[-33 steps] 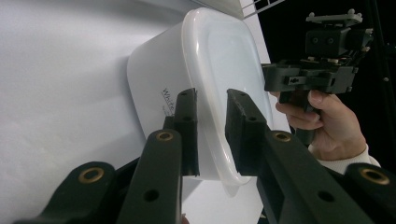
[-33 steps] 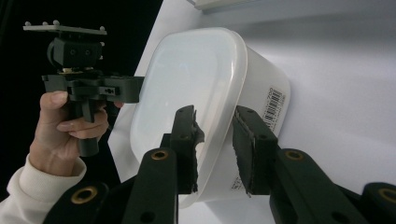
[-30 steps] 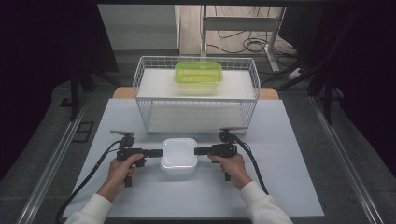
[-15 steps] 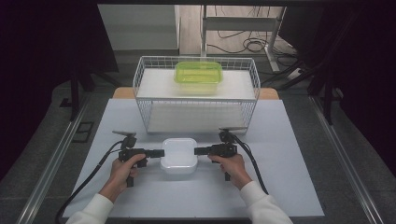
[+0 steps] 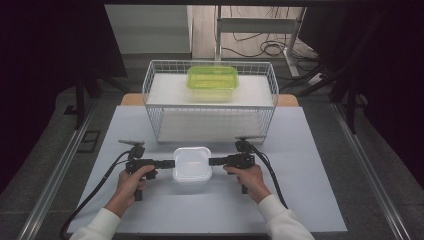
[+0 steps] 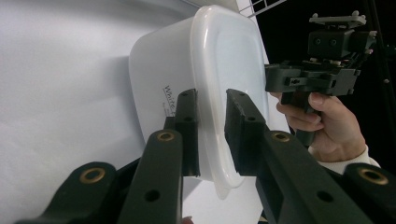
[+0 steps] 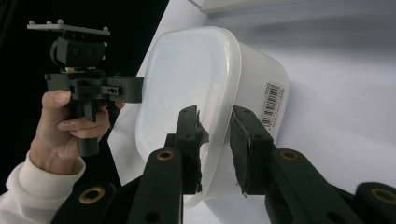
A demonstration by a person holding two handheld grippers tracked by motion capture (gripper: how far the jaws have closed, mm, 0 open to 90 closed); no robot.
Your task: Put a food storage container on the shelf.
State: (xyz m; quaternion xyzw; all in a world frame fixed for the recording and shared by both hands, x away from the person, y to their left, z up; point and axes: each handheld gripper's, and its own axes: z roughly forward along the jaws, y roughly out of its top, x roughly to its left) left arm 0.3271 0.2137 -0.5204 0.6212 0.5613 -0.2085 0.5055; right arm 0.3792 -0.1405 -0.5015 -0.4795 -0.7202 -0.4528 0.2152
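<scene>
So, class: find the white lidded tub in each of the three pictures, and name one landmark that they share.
High view: the white tub sits low in the middle, on the table between the two grippers.
Left gripper view: it runs from top centre down between the black jaws, lid rim in the gap.
Right gripper view: it lies centre, lid rim between the jaws.
Shared landmark: the wire basket behind the tub.
</scene>
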